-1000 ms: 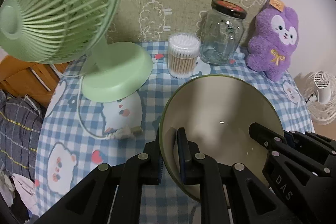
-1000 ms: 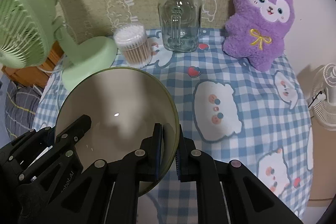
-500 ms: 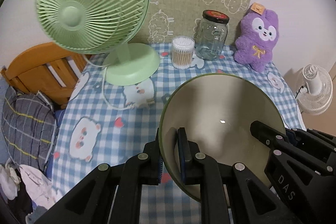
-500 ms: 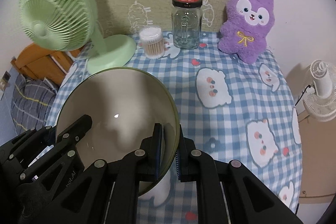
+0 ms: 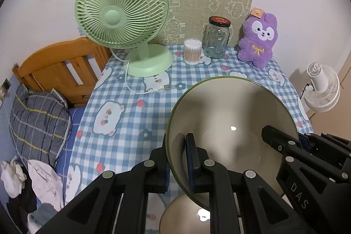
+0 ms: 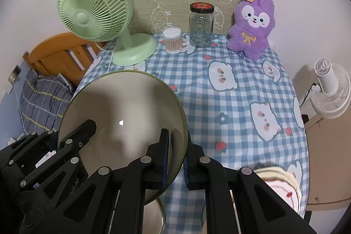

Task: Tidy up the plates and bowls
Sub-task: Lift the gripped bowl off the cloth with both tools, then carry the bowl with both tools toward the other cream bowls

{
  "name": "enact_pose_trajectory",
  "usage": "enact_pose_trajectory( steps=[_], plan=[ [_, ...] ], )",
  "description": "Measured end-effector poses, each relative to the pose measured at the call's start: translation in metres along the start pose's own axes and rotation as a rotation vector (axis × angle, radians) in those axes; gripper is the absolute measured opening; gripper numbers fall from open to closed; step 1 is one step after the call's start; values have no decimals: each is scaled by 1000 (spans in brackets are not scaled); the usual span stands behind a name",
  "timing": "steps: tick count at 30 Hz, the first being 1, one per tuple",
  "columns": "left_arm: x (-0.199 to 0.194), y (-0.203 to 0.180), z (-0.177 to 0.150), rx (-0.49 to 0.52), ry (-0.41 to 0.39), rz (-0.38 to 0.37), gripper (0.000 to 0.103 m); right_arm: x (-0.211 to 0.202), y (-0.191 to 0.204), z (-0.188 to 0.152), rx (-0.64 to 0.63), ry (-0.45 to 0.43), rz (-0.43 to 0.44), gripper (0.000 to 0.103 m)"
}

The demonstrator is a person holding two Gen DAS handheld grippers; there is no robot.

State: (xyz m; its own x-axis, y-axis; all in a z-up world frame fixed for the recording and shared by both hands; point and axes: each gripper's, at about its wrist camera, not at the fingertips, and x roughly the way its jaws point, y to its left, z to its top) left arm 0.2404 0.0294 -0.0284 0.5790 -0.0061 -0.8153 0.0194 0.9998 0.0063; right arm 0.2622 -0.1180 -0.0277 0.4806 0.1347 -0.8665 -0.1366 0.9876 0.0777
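Both grippers hold one large beige bowl with a green rim (image 5: 232, 115) (image 6: 122, 111) in the air above the table. My left gripper (image 5: 176, 157) is shut on its left rim. My right gripper (image 6: 176, 157) is shut on its right rim; it also shows at the right edge of the left wrist view (image 5: 283, 142). A second beige bowl (image 5: 184, 214) (image 6: 153, 214) sits on the table right below the held one. A cream dish with a pink pattern (image 6: 283, 185) lies near the table's front right, partly hidden by my right gripper.
At the back of the checked tablecloth (image 6: 237, 102) stand a green fan (image 5: 122, 21), a cotton swab tub (image 5: 192, 51), a glass jar (image 5: 217, 38) and a purple plush (image 5: 258, 36). A wooden bed frame (image 5: 59, 67) is left, a white fan (image 6: 329, 89) right.
Both grippers have risen and pulled back with the bowl held between them; the table items look smaller and farther. The second bowl and the cream dish have come into view below.
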Motion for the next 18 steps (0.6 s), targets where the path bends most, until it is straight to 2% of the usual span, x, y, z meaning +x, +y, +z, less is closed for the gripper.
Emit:
enact_pose_trajectory(
  steps=[9,18],
  plan=[
    [-19,3,-31,-8,5,-2,10,-19,9,-33,-11,4,-2,13],
    [-26,7,-60,-1,15,25,11,-20,17,-60,-23,30,21,13]
  ],
)
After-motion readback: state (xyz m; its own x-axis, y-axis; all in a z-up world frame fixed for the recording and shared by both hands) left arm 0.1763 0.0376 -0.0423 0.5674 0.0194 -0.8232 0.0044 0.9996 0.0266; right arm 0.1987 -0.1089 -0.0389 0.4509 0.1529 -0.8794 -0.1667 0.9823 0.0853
